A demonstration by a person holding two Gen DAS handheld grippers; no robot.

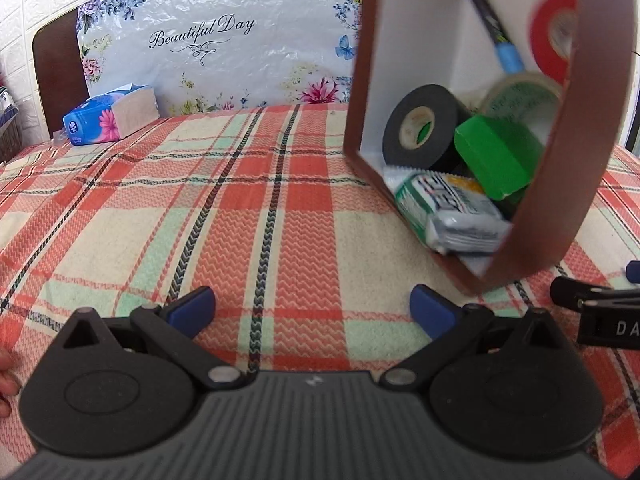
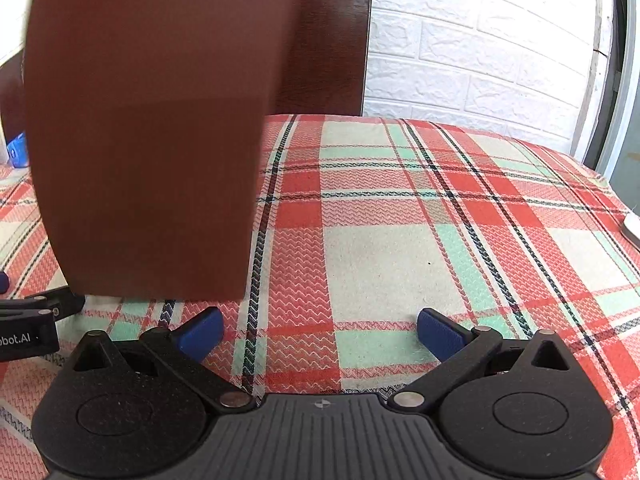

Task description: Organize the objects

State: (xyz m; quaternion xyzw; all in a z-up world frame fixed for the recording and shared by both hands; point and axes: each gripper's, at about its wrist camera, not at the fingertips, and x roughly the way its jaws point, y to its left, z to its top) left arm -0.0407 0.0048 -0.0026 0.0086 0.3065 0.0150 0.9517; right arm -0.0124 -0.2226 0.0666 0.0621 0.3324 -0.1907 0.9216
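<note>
A brown box (image 1: 576, 200) with a white inside is tipped on its side at the right, its opening facing me. Inside lie a black tape roll (image 1: 416, 128), a green block (image 1: 496, 156), a silver-green packet (image 1: 452, 212), a pale tape roll (image 1: 520, 92), a red tape roll (image 1: 556, 32) and a blue-tipped pen (image 1: 492, 28). My left gripper (image 1: 312, 308) is open and empty over the cloth, left of the box. My right gripper (image 2: 320, 332) is open and empty; the box's brown outside (image 2: 152, 128) looms blurred to its left.
A plaid cloth (image 1: 240, 208) covers the table. A blue tissue pack (image 1: 112, 116) lies at the far left by a floral plastic sheet (image 1: 224, 40). A dark chair back (image 2: 332, 40) and white brick wall (image 2: 480, 60) stand behind.
</note>
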